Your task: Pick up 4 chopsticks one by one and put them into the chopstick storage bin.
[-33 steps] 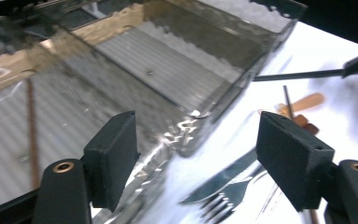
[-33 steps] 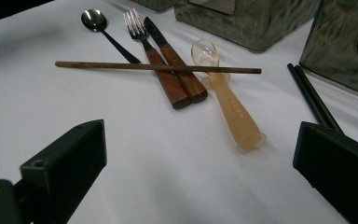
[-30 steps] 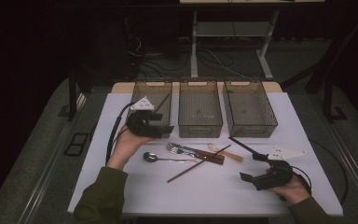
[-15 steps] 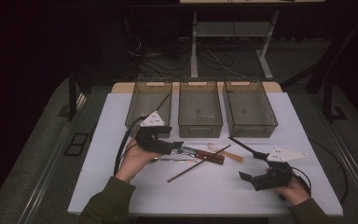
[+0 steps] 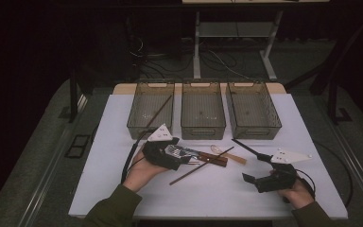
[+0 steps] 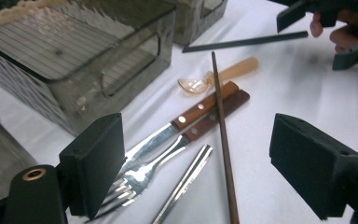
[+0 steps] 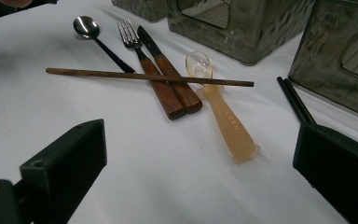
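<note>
fork (image 6: 142,175) lies flat on white table (image 5: 123,189), tines toward left gripper (image 6: 196,168), beside wood-handled knife (image 6: 186,122); brown chopstick (image 6: 223,140) crosses their handles, steel spoon handle (image 6: 186,179) just beside. left gripper jaws spread wide, straddling cutlery cluster, holding nothing (likely lining up pick). pale plastic spoon (image 7: 221,109) farther out. right gripper (image 5: 264,179) open, empty, well apart near front-right edge, black chopsticks (image 7: 294,100) beside it. three bins (image 5: 203,127) behind; open room on table's near side.

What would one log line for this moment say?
left gripper: open, over fork and knife | right gripper: open, empty, clear of cutlery | brown chopstick: across handles | bins: behind
</note>
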